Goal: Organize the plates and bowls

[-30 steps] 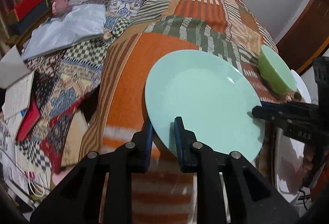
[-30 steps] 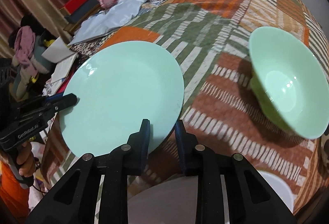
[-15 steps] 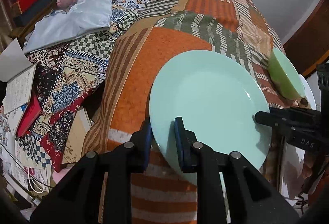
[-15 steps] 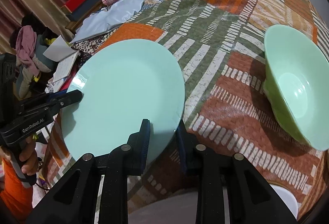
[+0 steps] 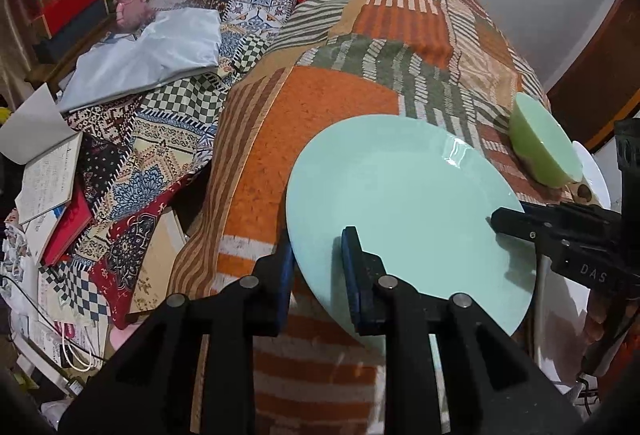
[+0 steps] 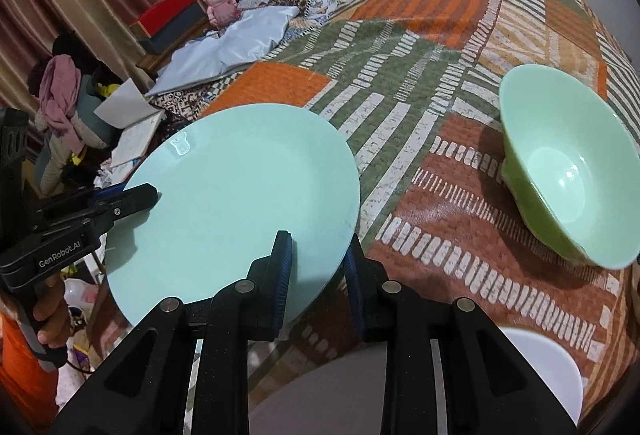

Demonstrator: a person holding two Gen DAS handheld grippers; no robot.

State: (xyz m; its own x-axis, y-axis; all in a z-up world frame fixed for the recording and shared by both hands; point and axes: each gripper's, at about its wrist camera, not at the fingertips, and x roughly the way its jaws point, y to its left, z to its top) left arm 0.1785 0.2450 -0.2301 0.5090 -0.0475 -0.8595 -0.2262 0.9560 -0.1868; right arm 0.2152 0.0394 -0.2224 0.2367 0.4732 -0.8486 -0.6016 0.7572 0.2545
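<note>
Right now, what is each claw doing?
Left gripper: shut on the mint plate rim.
Right gripper: shut on the same plate's opposite rim.

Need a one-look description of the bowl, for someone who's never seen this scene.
Start from the patchwork orange, green and white quilt that covers the surface. On its right side, past the flat mint plate gripped by both hand-held grippers, sits the bowl. It is the only deep dish: yellow-green outside, pale mint inside, free of either gripper.

Patchwork-quilted bed [image 6: 400, 83], green bowl [image 6: 560, 171] resting on it
</note>
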